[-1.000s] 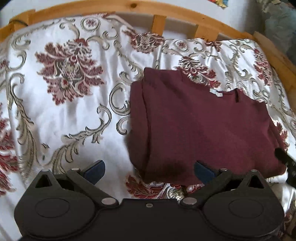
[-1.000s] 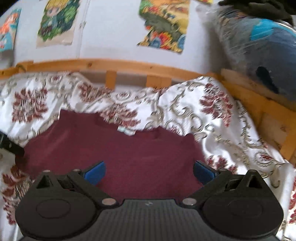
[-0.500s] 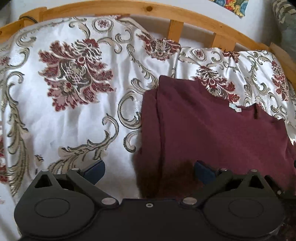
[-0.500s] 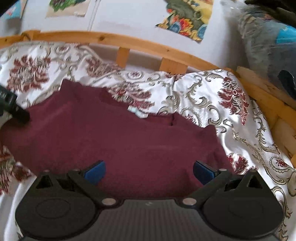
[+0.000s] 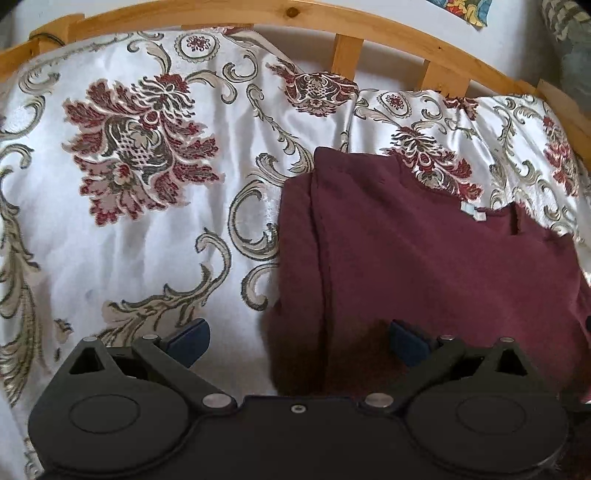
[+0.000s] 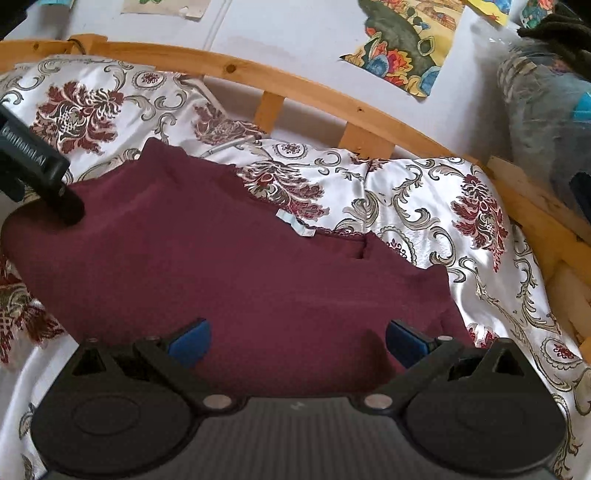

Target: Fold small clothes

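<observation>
While hovering low over the left edge of the maroon garment (image 5: 424, 266), spread flat on the bed's floral bedspread (image 5: 147, 206), the left gripper (image 5: 299, 341): jaws standing wide, holding nothing, one blue pad over the bedspread, the other over the cloth. Risking, on closing here, a pinch of the slippery bedspread along with the folded side strip, dragging the cover up with the fold. Also risking catching only the top layer, letting the tucked sleeve slide out. Compared with a second ago, sitting closer and further left, the garment's left edge now running between the jaws rather than beside the right pad, and the wooden bed rail (image 5: 295, 18) filling more of the top.

Looking from the right wrist, the right gripper (image 6: 297, 341): jaws likewise wide and empty, both pads over the near hem of the garment (image 6: 221, 277), the left gripper (image 6: 40, 184) showing at the far left. Risking an uneven fold if lifting out of step with the other side. Since a second ago, tilting down and drawing nearer, the neck label (image 6: 295, 223) higher in view.
</observation>
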